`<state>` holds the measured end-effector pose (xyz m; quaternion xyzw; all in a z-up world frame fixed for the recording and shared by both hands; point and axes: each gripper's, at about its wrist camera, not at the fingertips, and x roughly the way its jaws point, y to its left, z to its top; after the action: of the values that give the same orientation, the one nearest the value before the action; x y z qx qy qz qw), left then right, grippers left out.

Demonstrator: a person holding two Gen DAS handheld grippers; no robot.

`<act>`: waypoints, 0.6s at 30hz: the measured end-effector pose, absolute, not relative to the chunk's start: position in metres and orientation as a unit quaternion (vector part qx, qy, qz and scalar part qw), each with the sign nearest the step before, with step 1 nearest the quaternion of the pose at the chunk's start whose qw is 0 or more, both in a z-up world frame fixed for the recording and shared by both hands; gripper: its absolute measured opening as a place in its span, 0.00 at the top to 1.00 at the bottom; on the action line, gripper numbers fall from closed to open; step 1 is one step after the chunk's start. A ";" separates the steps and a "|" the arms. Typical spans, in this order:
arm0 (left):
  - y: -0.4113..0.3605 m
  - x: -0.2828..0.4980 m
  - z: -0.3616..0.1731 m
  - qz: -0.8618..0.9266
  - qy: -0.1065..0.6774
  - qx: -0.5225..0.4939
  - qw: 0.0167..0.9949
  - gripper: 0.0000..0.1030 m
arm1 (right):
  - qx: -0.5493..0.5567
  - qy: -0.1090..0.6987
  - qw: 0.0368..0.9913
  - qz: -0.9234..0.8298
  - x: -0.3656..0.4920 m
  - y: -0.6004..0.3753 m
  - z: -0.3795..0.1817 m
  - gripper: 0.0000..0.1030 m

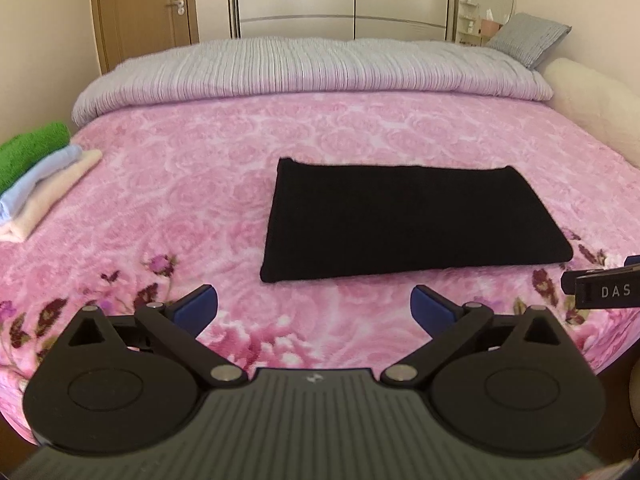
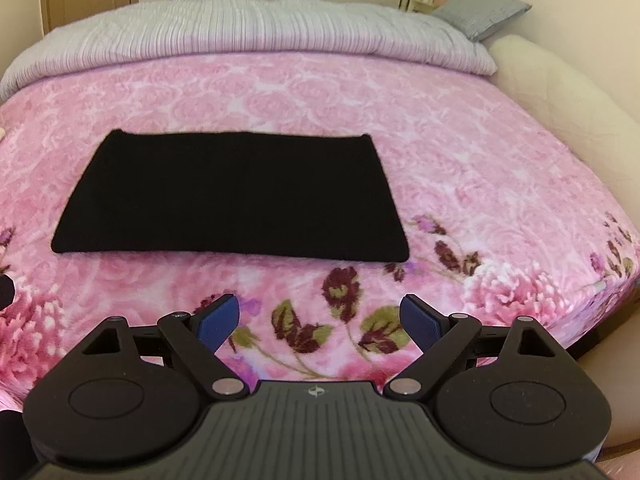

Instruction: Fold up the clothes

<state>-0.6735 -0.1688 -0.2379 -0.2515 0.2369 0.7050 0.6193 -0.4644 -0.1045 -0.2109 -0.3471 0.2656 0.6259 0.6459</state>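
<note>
A black garment (image 1: 412, 220) lies folded into a flat rectangle on the pink floral blanket (image 1: 192, 184). My left gripper (image 1: 314, 312) hovers open in front of its near left corner, nothing between the blue pads. In the right wrist view the same black garment (image 2: 232, 196) lies ahead and to the left. My right gripper (image 2: 320, 324) is open over the blanket (image 2: 460, 152), short of the garment's near right corner, with nothing between its fingers. Part of the right gripper (image 1: 604, 290) shows at the right edge of the left wrist view.
A stack of folded clothes, green (image 1: 32, 148), light blue (image 1: 36, 180) and cream (image 1: 48, 204), sits at the bed's left edge. A grey striped duvet (image 1: 304, 68) and a grey pillow (image 1: 528, 38) lie at the far end. A cream padded bed frame (image 2: 560, 96) runs along the right.
</note>
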 end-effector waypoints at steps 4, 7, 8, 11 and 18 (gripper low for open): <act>-0.151 -0.675 -0.253 0.697 0.249 -0.265 0.618 0.01 | -0.363 0.277 0.640 0.618 -0.467 -0.089 -0.227 0.13; -0.138 -0.676 -0.264 0.692 0.257 -0.274 0.617 0.01 | -0.373 0.288 0.637 0.610 -0.467 -0.078 -0.239 0.13; -0.134 -0.676 -0.267 0.690 0.259 -0.277 0.617 0.01 | -0.376 0.291 0.636 0.608 -0.467 -0.075 -0.242 0.13; -0.121 -0.677 -0.277 0.684 0.263 -0.281 0.620 0.01 | -0.380 0.301 0.634 0.602 -0.465 -0.065 -0.252 0.13; -0.093 -0.681 -0.290 0.663 0.260 -0.274 0.646 0.02 | -0.250 0.432 0.588 0.637 -0.416 -0.046 -0.277 0.13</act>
<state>-0.6806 -0.0933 -0.2903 -0.2741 0.2599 0.6632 0.6462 -0.4162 -0.0455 -0.2768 -0.2497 0.4318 0.6369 0.5878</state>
